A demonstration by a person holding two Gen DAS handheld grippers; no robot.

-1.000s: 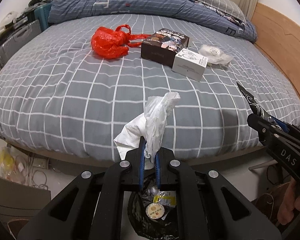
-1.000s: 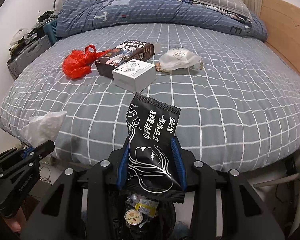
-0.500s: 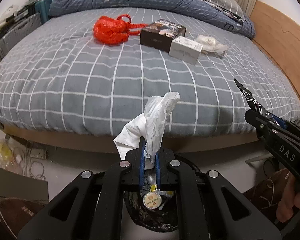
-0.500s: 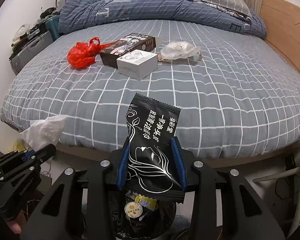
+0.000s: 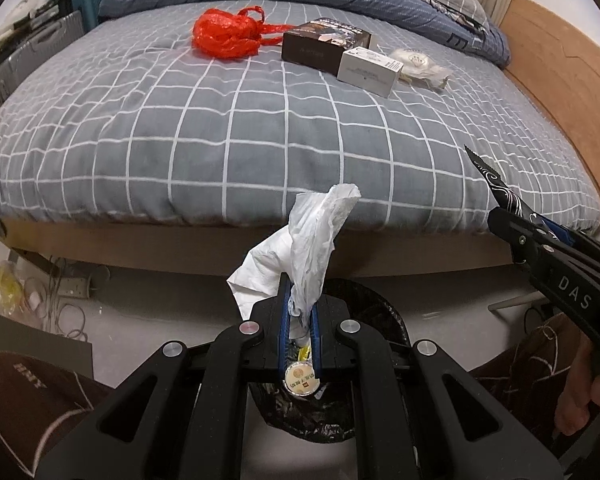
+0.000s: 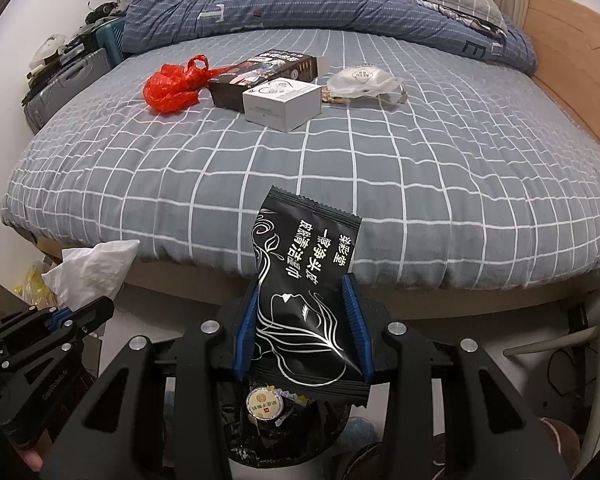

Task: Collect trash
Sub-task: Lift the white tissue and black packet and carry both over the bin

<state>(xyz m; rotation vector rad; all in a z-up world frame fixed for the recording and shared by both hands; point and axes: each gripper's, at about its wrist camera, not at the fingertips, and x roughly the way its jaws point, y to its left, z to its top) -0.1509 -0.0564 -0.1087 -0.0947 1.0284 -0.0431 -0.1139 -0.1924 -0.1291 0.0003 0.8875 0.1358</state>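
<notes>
Left gripper (image 5: 299, 312) pinches tissue (image 5: 300, 244), right gripper (image 6: 302, 328) clamps black packet (image 6: 306, 296) – both over bin (image 5: 384, 320); red bag (image 5: 228, 34), boxes (image 5: 370, 70), mask (image 5: 418, 62) left on bed (image 5: 180, 128).

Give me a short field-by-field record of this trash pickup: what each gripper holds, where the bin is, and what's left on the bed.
left gripper: shut on crumpled white tissue
right gripper: shut on black wrapper
bin: black-lined, on the floor below both grippers, already holding trash
bed: red plastic bag, dark box, white box, white face mask
status: both items held above the bin, not yet dropped
</notes>
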